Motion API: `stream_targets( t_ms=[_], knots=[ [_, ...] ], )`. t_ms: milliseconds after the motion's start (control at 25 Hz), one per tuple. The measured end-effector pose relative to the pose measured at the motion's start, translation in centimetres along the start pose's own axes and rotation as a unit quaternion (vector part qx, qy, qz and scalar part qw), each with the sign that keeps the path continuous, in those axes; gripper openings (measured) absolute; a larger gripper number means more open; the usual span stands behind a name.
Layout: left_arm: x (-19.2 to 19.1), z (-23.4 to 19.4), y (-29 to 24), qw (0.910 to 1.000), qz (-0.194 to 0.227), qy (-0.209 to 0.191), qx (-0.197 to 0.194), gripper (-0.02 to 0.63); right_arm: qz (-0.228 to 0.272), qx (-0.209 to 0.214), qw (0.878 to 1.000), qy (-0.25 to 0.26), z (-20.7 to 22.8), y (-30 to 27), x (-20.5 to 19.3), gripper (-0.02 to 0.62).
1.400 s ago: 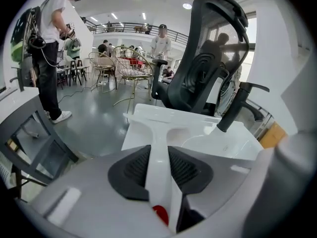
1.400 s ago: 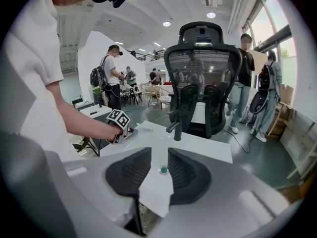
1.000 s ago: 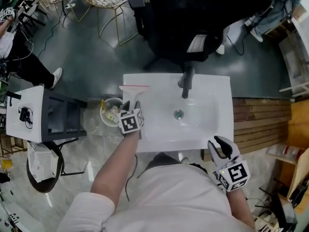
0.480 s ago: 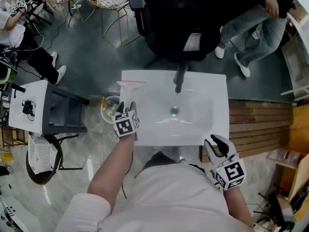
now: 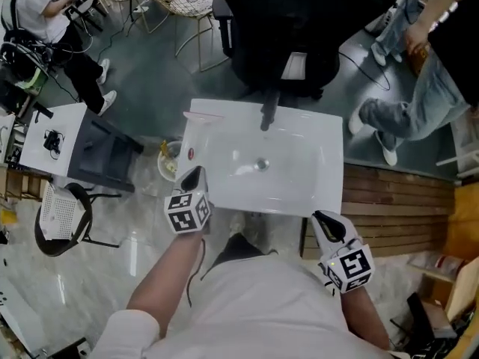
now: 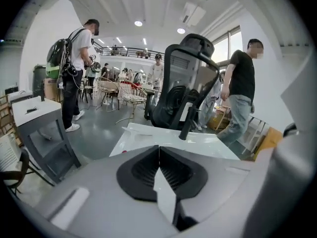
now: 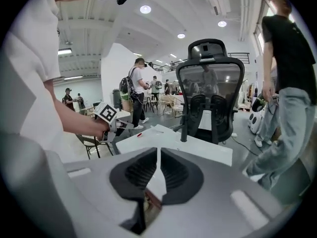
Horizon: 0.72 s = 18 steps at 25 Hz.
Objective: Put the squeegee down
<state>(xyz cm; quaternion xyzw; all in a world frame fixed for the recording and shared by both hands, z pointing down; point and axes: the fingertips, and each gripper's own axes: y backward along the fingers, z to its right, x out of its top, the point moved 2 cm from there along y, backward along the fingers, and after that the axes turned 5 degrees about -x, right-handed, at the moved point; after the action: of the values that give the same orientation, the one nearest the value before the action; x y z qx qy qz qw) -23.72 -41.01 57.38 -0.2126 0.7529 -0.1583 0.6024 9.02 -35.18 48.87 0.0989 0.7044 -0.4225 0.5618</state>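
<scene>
Holds the left hand-held gripper (image 5: pixel 193 175) out ahead on a bare, nearly straight forearm (image 5: pixel 161 279), tilted forward and down, marker cube (image 5: pixel 187 211) on top. Jaws closing, tips almost meeting, nothing between them. Carries the right hand-held gripper (image 5: pixel 327 220) nearer the torso, likewise tilted down, jaws together and empty.

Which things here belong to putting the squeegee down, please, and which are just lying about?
Part of the job: squeegee, lying on the rim of the sink; left gripper, jaws closing on nothing.
Just about: tap, office chair, small bin, white side table, right gripper.
</scene>
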Motion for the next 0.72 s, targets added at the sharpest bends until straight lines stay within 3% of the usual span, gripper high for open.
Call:
stream_targets(
  t_ms=[160, 360, 520, 720],
  knots=[
    [-0.8, 4.4, 6.0, 0.9992, 0.023, -0.011, -0.033, 0.006, 0.004, 0.028, 0.999, 0.015, -1.7, 3.2, -1.3, 0.003],
    [-2.4, 11.7, 13.8, 0.9917, 0.046, -0.001, -0.12, 0.007, 0.006, 0.071, 0.997, 0.036, -4.0, 6.9, -3.2, 0.003],
    [-5.5, 17.8, 17.3, 0.9852, 0.019, -0.024, -0.169, 0.006, 0.002, 0.11, 0.993, 0.044, -4.1, 7.6, -5.8, 0.003],
    [-9.5, 22.9, 21.2, 0.9702, -0.031, -0.068, -0.23, 0.007, 0.011, 0.119, 0.991, 0.052, -5.7, 8.5, -6.5, 0.003]
  ],
)
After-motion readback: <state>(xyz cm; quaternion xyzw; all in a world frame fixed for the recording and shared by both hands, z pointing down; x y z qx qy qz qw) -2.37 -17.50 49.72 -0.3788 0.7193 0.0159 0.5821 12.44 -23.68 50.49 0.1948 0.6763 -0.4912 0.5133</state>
